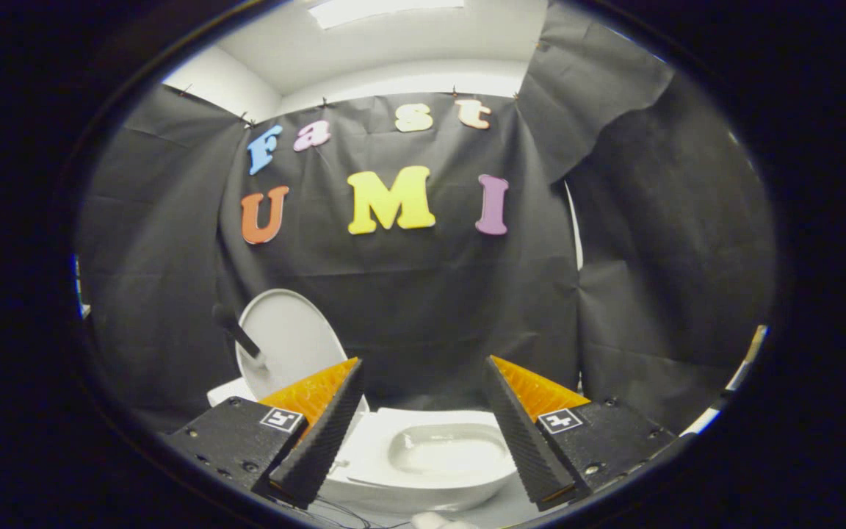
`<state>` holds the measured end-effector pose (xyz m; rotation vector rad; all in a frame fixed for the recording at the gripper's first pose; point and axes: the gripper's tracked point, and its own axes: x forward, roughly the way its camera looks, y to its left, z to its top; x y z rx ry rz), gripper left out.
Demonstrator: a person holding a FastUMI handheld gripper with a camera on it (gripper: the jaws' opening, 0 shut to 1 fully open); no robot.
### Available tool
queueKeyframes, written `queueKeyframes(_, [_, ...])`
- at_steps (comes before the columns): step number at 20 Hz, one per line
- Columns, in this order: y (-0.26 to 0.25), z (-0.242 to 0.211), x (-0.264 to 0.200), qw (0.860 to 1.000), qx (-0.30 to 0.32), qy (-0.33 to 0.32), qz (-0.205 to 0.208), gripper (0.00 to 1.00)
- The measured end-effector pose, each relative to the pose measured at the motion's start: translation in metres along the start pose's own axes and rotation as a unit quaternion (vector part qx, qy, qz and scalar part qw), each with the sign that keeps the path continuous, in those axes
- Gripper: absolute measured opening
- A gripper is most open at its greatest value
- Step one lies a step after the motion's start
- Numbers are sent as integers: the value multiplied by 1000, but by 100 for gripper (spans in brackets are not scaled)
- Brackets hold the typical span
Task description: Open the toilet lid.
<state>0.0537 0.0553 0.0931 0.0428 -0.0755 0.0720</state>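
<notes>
claw (423, 382) gapes level above toilet bowl (438, 448), lid (287, 338) raised upright.

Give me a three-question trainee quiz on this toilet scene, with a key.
1. True or false: the toilet lid stands raised, beyond the left finger.
2. What lies between the fingers of the gripper? A) a brush B) the open toilet bowl C) a folded towel
3. Fill in: the gripper's fingers are spread ____ and grip nothing.

Key
1. True: the lid is up, leaning back toward the black cloth wall.
2. B: the white bowl shows between and just beyond the fingers.
3. Apart: a wide gap separates them, so the gripper is open.
</notes>
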Motion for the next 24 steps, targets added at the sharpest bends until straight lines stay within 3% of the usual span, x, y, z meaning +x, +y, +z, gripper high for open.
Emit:
queueKeyframes(5, [-56, -58, -11, 999, 2, 27, -46, 100])
queueKeyframes(11, [-67, -114, -3, 996, -25, 64, -48, 100])
queueKeyframes(24, [-61, -123, -2, 996, -21, 77, -36, 100])
